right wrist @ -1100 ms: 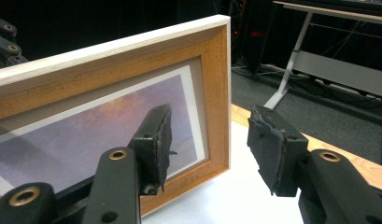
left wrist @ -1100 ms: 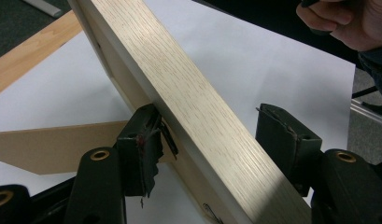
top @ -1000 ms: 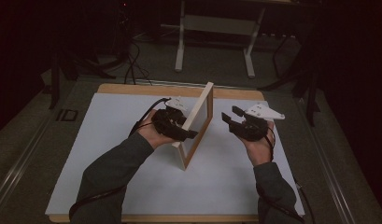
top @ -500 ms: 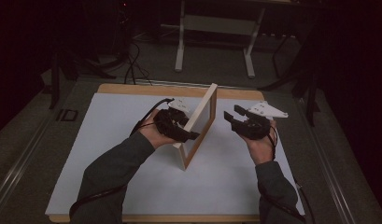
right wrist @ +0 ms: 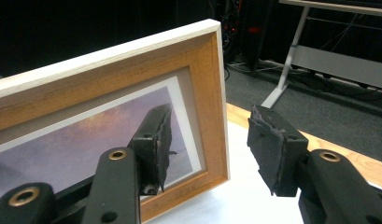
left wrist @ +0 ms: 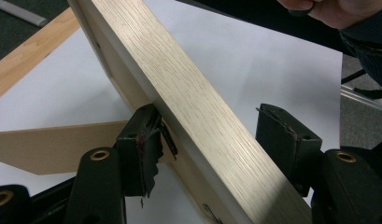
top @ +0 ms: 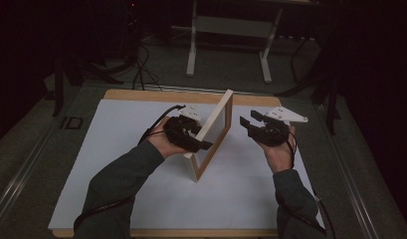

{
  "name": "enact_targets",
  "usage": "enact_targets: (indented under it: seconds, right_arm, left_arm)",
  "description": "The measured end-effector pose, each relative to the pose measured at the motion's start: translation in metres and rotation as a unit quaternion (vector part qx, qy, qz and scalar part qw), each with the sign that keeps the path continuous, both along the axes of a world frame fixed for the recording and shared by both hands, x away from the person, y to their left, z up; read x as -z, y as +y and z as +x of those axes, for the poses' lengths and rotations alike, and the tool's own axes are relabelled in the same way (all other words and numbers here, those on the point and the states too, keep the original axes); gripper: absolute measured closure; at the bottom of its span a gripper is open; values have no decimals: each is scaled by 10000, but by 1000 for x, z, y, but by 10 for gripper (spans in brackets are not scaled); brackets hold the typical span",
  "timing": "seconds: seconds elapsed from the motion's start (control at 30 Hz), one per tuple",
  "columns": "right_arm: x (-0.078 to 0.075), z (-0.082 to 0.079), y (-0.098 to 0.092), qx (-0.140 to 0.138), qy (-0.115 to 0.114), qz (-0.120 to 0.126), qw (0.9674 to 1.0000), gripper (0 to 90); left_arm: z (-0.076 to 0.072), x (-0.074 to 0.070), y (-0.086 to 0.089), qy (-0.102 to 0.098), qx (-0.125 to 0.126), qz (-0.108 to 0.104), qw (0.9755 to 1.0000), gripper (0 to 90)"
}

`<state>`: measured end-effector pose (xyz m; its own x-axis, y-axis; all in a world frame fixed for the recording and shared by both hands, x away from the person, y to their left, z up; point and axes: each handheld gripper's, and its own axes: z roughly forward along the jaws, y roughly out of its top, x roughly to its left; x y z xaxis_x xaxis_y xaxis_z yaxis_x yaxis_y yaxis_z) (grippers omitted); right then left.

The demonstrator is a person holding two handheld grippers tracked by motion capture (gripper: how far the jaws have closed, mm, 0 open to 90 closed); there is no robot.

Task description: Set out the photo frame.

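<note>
A wooden picture frame (top: 213, 129) stands on edge, tilted, in the middle of the white board (top: 116, 149). My left gripper (top: 201, 135) comes from the frame's back side and is shut on its near side rail. In the left gripper view the rail (left wrist: 193, 102) runs between the two pads of that gripper (left wrist: 209, 121), and a light wood back stand (left wrist: 53, 149) lies behind it. My right gripper (top: 248, 119) hovers open to the right of the frame, apart from it. The right gripper view looks past its jaws (right wrist: 209, 119) onto the frame's front (right wrist: 132, 84), which holds a purple sky picture.
The white board lies on a wooden tabletop (top: 141, 95). Beyond the table, a metal desk frame (top: 193, 45) and cables (top: 141, 64) stand on the dark floor. The board has bare room at the front and left.
</note>
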<state>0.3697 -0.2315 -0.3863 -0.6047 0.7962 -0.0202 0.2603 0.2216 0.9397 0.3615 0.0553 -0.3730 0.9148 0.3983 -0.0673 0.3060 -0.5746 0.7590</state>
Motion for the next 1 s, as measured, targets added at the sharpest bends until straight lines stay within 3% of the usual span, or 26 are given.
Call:
enact_targets:
  seconds: [0.47,1.0]
  right_arm:
    - [-4,9,4,50,18,-172,9998,488]
    - [-12,19,-2,235,14,79,9997,487]
  left_arm:
    - [1,-1,-3,-44,223,65,9997,424]
    - [8,-1,-8,43,469,102,9988,422]
